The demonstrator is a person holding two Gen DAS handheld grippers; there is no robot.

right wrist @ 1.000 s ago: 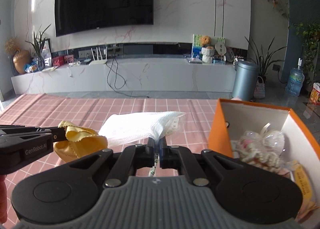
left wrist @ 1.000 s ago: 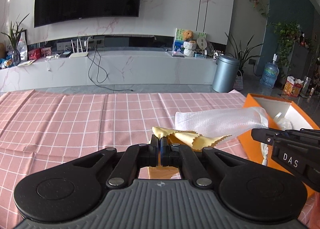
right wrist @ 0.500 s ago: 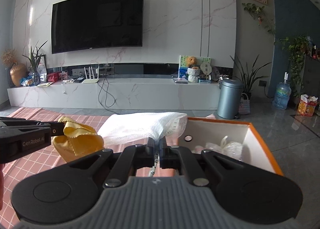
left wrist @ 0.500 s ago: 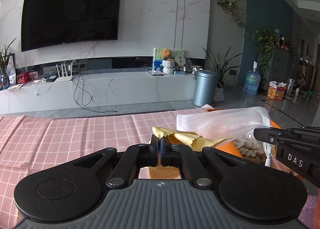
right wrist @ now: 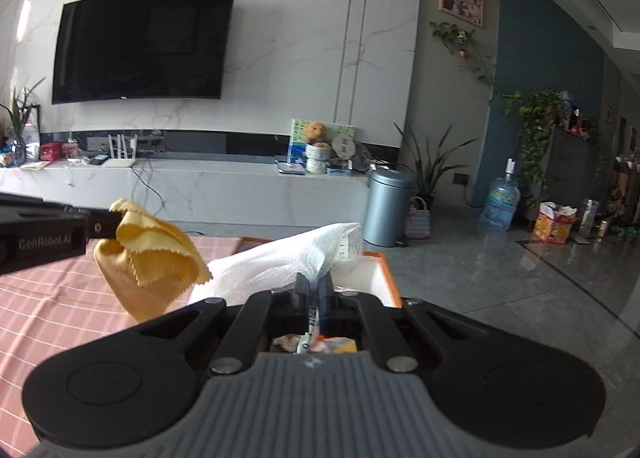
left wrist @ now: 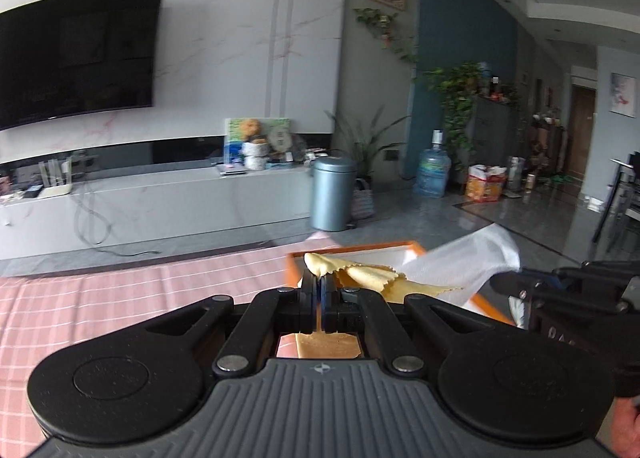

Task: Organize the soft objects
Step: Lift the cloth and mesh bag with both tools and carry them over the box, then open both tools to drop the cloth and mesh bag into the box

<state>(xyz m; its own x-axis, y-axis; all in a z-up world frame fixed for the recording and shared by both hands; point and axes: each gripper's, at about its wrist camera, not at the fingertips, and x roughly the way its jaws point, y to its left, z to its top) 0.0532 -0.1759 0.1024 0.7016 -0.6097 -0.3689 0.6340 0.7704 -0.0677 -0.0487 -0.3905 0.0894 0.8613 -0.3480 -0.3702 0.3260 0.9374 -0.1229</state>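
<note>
- Your left gripper [left wrist: 319, 282] has its jaws pressed together on the yellow cloth [left wrist: 372, 278]; a fold sticks up above the tips and the pinked edge fans out to the right.
- From the right wrist view, the same yellow cloth [right wrist: 152, 258] hangs in a loose bundle from the left gripper [right wrist: 108, 224], clear of the desk [right wrist: 60, 298].
- Your right gripper [right wrist: 314, 284] has its jaws shut on the white cloth [right wrist: 280, 262], which bunches up and spreads to the left, its edge just beside the yellow cloth.
- In the left wrist view the white cloth [left wrist: 460, 262] shows to the right of the yellow one, with the right gripper [left wrist: 504, 282] holding it at the frame's right side.
- The orange box [left wrist: 352, 250] sits at the desk's far right corner, its white inside open; both cloths are held above it.
- Through the gap behind the right jaws you can see a few small items lying in the orange box [right wrist: 386, 278], too hidden to name.
- The desk [left wrist: 120, 298] carries a pink checked cover.
</note>
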